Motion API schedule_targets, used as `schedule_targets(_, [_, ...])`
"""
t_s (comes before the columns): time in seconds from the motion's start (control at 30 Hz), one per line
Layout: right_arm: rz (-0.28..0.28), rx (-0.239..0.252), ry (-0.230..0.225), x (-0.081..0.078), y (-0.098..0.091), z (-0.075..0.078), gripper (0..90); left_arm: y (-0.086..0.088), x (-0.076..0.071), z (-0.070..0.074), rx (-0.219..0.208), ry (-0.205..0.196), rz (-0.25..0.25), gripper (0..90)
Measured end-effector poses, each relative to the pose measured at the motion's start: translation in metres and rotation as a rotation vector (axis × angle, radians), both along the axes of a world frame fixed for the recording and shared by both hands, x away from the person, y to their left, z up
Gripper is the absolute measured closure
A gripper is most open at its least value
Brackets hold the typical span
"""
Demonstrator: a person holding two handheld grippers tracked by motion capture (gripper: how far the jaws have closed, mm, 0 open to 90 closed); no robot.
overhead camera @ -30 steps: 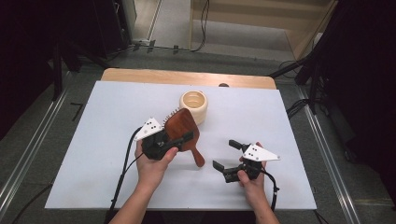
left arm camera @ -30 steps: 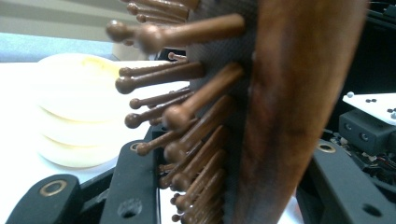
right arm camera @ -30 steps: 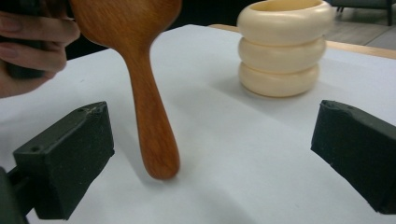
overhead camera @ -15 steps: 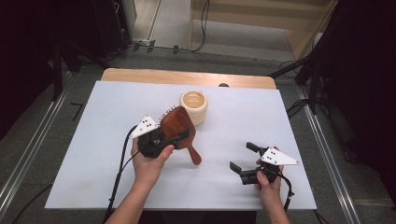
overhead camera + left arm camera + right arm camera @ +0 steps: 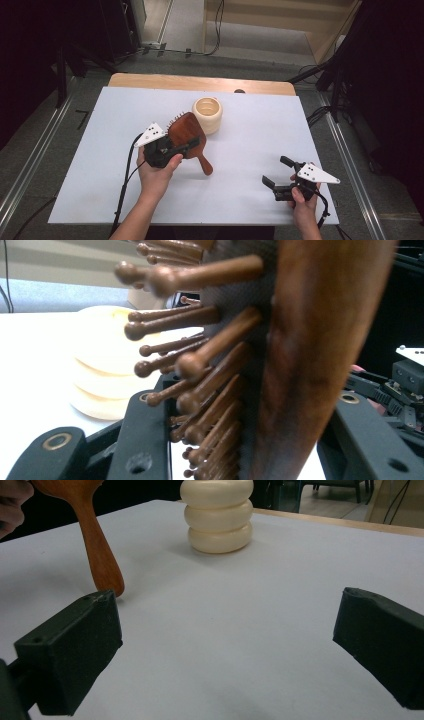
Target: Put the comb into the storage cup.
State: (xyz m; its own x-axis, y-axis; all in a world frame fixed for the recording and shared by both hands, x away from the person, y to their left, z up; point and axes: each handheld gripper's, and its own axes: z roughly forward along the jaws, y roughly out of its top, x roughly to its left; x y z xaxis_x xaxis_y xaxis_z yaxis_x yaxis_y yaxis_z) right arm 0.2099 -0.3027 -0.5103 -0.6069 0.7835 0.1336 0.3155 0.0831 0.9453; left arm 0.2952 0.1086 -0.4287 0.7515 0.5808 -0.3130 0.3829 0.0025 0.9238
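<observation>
your left hand-held gripper (image 5: 186, 145) is clamped on the wooden brush (image 5: 186, 131), with one jaw on the smooth back and one jaw among the little round pegs (image 5: 195, 360). you hold it by the wide head, and that looks like a good spot, because the head is flat and gives the jaws more to squeeze than the thin handle would. the brush stands up on its edge above the white table (image 5: 250, 150), and its handle (image 5: 100, 555) slants down until the tip sits on or just over the table, which may help keep it steady. the brush is near the middle of the table, a bit to your left, just beside the cream cup (image 5: 207, 114) with the bumpy rings. the pegs point toward the cup side. the cup stands upright with its mouth open at the top, so maybe the brush is meant to go in there, handle first. your right hand-held gripper (image 5: 277, 172) is near the table's front edge on your right, well apart from the brush. its jaws are wide and nothing is between them. it points toward the brush handle and the cup, so it looks ready to help or take the handle.
</observation>
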Motion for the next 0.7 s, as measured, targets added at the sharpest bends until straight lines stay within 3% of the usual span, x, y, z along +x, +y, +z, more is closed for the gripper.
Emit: schedule_targets(0.7, [-0.053,-0.004,0.010,-0.012,-0.026,-0.003,0.0,0.012,0.007,0.010,-0.011,-0.009,0.015,56.3])
